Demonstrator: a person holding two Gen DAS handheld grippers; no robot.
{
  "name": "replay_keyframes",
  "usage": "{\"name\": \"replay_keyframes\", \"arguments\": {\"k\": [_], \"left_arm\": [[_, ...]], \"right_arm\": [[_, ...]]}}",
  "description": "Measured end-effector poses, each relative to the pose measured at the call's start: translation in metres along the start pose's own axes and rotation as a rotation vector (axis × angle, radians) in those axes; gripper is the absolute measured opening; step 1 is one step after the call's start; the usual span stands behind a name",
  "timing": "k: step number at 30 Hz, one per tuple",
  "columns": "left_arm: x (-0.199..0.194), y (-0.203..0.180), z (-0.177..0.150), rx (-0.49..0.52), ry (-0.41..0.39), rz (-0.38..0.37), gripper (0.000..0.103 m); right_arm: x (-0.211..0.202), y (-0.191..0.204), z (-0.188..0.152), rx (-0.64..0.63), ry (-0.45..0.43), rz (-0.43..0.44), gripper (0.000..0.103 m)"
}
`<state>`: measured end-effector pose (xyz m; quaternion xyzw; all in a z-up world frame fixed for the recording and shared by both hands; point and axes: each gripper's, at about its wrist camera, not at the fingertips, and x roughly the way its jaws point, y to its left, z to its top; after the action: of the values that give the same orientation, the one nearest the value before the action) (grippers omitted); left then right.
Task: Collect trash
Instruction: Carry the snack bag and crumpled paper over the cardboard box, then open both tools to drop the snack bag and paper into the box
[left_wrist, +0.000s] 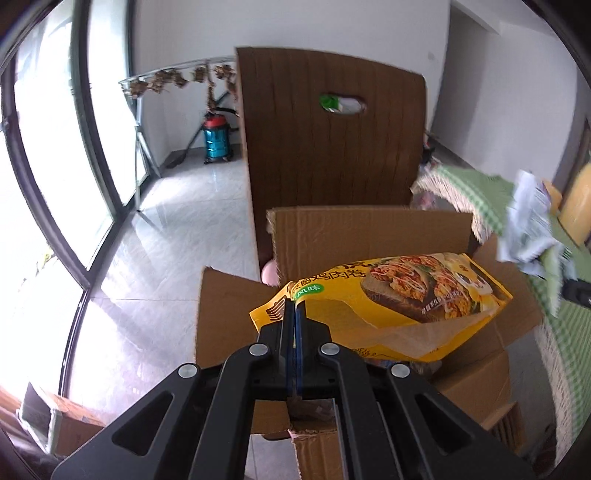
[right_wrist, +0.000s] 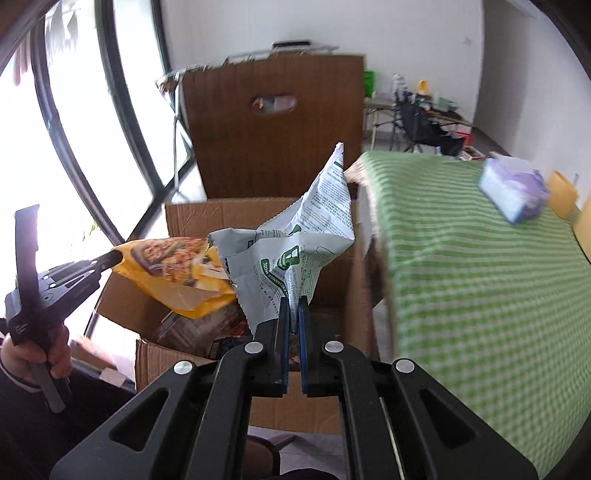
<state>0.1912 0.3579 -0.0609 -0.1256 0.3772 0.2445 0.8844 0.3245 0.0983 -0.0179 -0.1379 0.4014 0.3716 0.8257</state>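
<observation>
My left gripper (left_wrist: 294, 304) is shut on the corner of a yellow food wrapper (left_wrist: 399, 302) and holds it over an open cardboard box (left_wrist: 354, 236). The same wrapper (right_wrist: 177, 266) and the left gripper (right_wrist: 114, 256) show at the left of the right wrist view. My right gripper (right_wrist: 293, 302) is shut on a crumpled white and green wrapper (right_wrist: 306, 236), held above the box (right_wrist: 229, 218). That wrapper (left_wrist: 528, 229) shows blurred at the right edge of the left wrist view. Other trash (right_wrist: 207, 328) lies inside the box.
A brown wooden chair back (left_wrist: 332, 147) stands behind the box. A table with a green checked cloth (right_wrist: 480, 280) is to the right, with a tissue box (right_wrist: 513, 192) on it. A glass door (left_wrist: 55, 166) is at the left, a vacuum cleaner (left_wrist: 218, 140) in the far corner.
</observation>
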Motion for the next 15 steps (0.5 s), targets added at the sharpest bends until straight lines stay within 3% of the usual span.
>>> {"name": "replay_keyframes", "arguments": {"k": [8, 10, 11, 12, 14, 15], "left_arm": [[0.02, -0.008, -0.003, 0.055, 0.036, -0.019, 0.001], [0.025, -0.01, -0.002, 0.063, 0.045, -0.027, 0.002], [0.027, -0.012, -0.002, 0.073, 0.047, -0.024, 0.005], [0.029, -0.013, -0.002, 0.084, 0.05, -0.023, 0.006], [0.031, -0.018, -0.002, 0.12, 0.047, -0.027, 0.009], [0.032, -0.018, -0.002, 0.123, 0.043, -0.03, 0.015]], "right_arm": [[0.054, 0.009, 0.002, 0.042, 0.129, 0.019, 0.009], [0.057, 0.007, 0.003, 0.048, 0.133, 0.011, 0.024], [0.058, 0.007, 0.002, 0.054, 0.133, 0.002, 0.045], [0.058, 0.005, 0.003, 0.069, 0.128, -0.001, 0.053], [0.058, 0.0, 0.005, 0.097, 0.117, 0.013, 0.053], [0.057, -0.002, 0.006, 0.102, 0.114, 0.008, 0.053]]}}
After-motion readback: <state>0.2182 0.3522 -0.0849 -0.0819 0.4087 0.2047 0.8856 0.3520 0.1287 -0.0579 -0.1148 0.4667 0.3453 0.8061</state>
